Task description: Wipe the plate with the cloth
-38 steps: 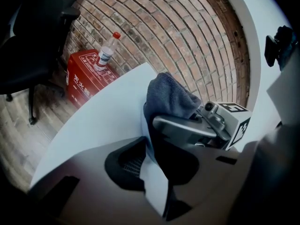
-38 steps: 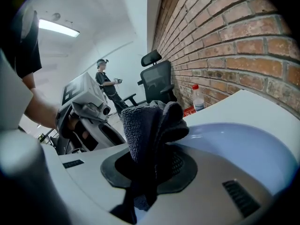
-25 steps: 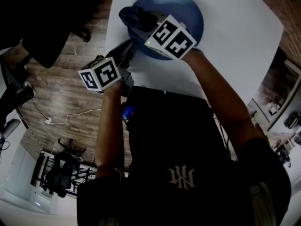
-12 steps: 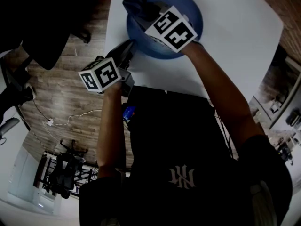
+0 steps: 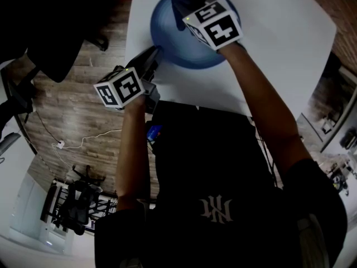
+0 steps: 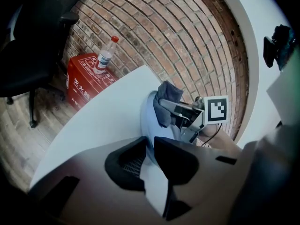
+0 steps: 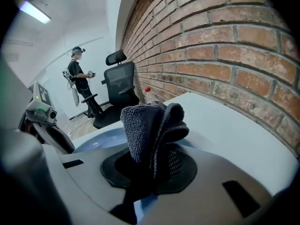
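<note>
While I stand over the round white table, its smooth matte top runs out toward a rough red brick wall. A black office chair sits on the wooden floor beside the table. Near it is a red box, and a clear plastic bottle with a red cap stands upright on its lid.

On the table's far half lies the plate, a shallow, glossy blue disc with a thin raised rim. Nothing lies in it except the cloth.

My left gripper reaches the plate's near-left edge, and its two dark pads are pinched together on the thin rim.

My right gripper is over the plate's far side. Its jaws are clamped on the cloth, a dark grey, nubbly microfibre piece bunched into soft folds that stick out past the pads. The cloth sits over the plate's far part, but I cannot tell how firmly it meets the surface.
</note>
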The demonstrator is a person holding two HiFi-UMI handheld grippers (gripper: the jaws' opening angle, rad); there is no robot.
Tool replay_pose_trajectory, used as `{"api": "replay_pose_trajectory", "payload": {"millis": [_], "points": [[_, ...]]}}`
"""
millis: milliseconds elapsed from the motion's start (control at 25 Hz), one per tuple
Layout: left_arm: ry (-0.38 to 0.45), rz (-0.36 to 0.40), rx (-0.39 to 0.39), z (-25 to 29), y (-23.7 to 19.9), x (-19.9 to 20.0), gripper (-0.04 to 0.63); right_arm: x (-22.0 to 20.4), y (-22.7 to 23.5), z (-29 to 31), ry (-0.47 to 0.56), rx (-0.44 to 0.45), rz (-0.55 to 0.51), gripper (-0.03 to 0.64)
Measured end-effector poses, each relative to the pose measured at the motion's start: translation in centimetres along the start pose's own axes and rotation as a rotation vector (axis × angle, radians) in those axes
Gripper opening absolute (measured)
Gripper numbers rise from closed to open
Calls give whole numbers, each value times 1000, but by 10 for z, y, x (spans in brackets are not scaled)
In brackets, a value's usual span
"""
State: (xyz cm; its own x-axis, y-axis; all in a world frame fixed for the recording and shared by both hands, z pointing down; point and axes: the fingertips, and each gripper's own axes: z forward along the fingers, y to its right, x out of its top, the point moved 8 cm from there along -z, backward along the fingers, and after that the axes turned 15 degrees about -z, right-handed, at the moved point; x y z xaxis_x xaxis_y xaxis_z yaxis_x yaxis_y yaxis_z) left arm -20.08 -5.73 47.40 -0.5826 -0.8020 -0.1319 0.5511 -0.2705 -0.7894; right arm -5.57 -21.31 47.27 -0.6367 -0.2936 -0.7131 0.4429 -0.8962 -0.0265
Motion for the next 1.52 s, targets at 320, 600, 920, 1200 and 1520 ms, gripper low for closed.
{"api": "replay_pose_trajectory", "payload": {"millis": [320, 600, 920, 1200, 1520], "points": [[-10, -17, -14, 1, -1, -3, 59, -8, 17, -13, -35, -120, -6, 84], [-12, -14, -7, 2, 1, -5, 58, -14, 26, -23, -92, -178, -12, 84], [8, -9, -4, 3, 2, -6, 55, -21, 26, -30, -116, -216, 17, 84], [37, -46, -7, 3, 2, -6, 51, 14, -10, -55, 154, -54, -31, 84], [38, -61, -10, 3, -1, -7, 49, 19, -81, -31, 149, 206, -40, 84]]}}
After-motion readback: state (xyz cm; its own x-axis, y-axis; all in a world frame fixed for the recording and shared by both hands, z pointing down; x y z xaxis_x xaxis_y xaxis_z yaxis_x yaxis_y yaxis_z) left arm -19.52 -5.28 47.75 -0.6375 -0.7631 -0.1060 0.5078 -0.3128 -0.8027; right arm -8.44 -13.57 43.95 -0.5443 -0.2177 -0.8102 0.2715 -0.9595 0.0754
